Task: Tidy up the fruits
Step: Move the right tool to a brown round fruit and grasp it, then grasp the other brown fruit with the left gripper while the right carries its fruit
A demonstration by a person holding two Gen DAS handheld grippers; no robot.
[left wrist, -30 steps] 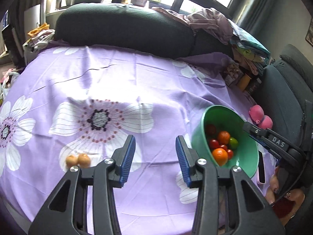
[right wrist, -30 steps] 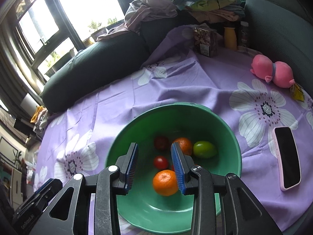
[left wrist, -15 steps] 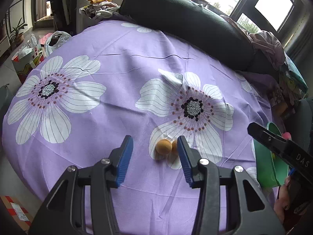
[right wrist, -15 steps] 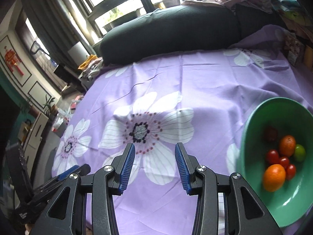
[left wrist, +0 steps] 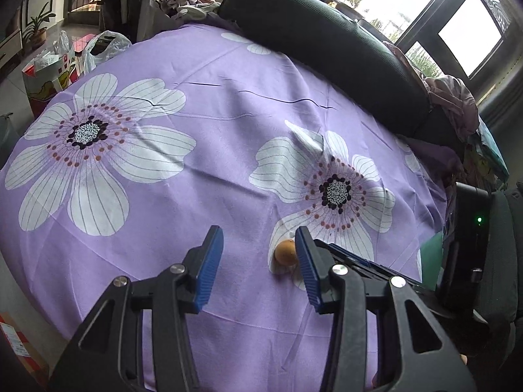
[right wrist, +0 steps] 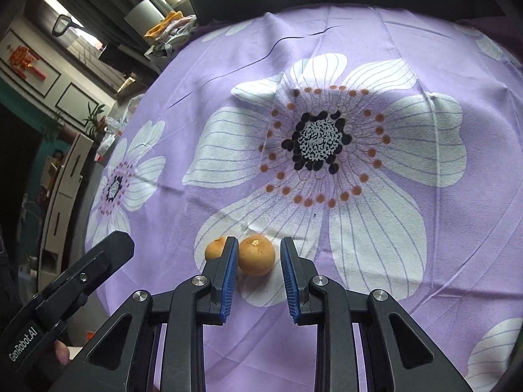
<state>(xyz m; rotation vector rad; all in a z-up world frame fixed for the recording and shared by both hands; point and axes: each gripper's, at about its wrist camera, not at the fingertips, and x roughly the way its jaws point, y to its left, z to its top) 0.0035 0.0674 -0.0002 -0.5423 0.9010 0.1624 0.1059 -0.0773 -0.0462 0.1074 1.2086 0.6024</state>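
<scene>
We see the right hand-held gripper (right wrist: 256,266) low over the purple cloth with big white flowers (right wrist: 441,212) that covers the desk, its blue-padded fingers (right wrist: 228,274) spread apart and gripping nothing. Between those fingers sits a small round orange citrus fruit (right wrist: 257,255), resting on a white petal, close against the left pad though we cannot tell whether it touches. A second small orange fruit (right wrist: 215,248) lies just beside the first, outside the left finger and partly hidden by it. In the left wrist view, the left hand-held gripper (left wrist: 258,254) hangs released too, fingers wide, with bare purple cloth between them. One orange fruit (left wrist: 285,252) peeks out just beyond its right finger, and the black body of the right hand-held gripper crosses behind that finger. A sliver of the green plastic bowl (left wrist: 431,254) shows at the far right edge, well apart from the two fruits. A dark grey bolster cushion (left wrist: 327,42) lines the far side.
</scene>
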